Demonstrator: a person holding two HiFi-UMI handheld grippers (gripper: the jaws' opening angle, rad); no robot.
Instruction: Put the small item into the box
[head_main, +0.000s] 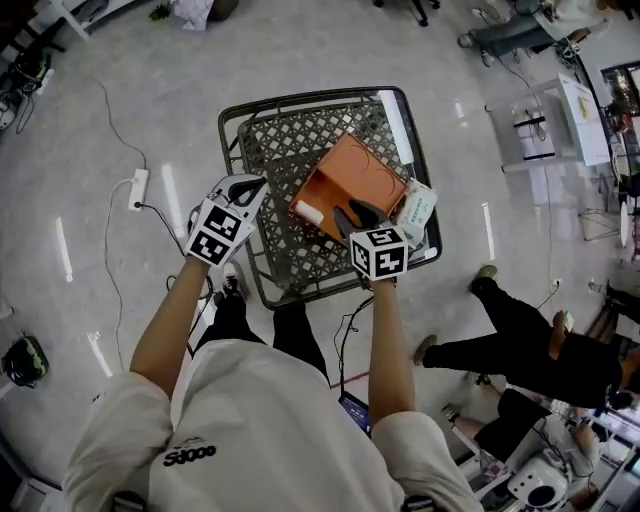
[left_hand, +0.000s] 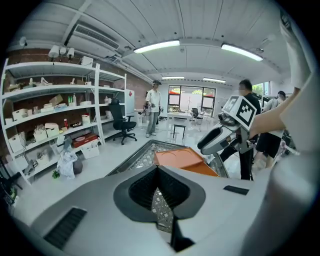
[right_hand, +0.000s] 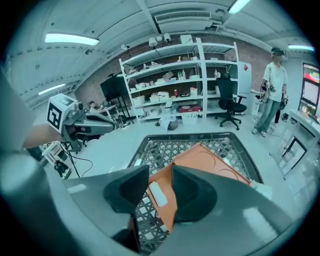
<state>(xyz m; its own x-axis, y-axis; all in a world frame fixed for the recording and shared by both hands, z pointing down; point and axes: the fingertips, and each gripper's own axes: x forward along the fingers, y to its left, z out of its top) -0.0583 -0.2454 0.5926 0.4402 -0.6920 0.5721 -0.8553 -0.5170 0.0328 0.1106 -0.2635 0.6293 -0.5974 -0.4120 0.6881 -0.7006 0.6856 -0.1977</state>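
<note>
An orange box (head_main: 362, 172) lies open on a metal mesh table (head_main: 268, 150). A small white item (head_main: 308, 213) rests inside the box near its front left corner. My right gripper (head_main: 352, 216) hovers over the box's near edge. In the right gripper view the jaws (right_hand: 160, 172) stand apart, with the white item (right_hand: 158, 194) lying below the gap, untouched. My left gripper (head_main: 249, 184) hangs over the table's left rim, apart from the box. Its tips (left_hand: 157, 169) meet with nothing held, and the orange box (left_hand: 177, 157) lies ahead of them.
A pale packet (head_main: 415, 212) sits on the table to the right of the box. A power strip (head_main: 138, 188) and cables lie on the floor at the left. A person (head_main: 520, 340) crouches at the right. Shelving (right_hand: 190, 80) lines the far wall.
</note>
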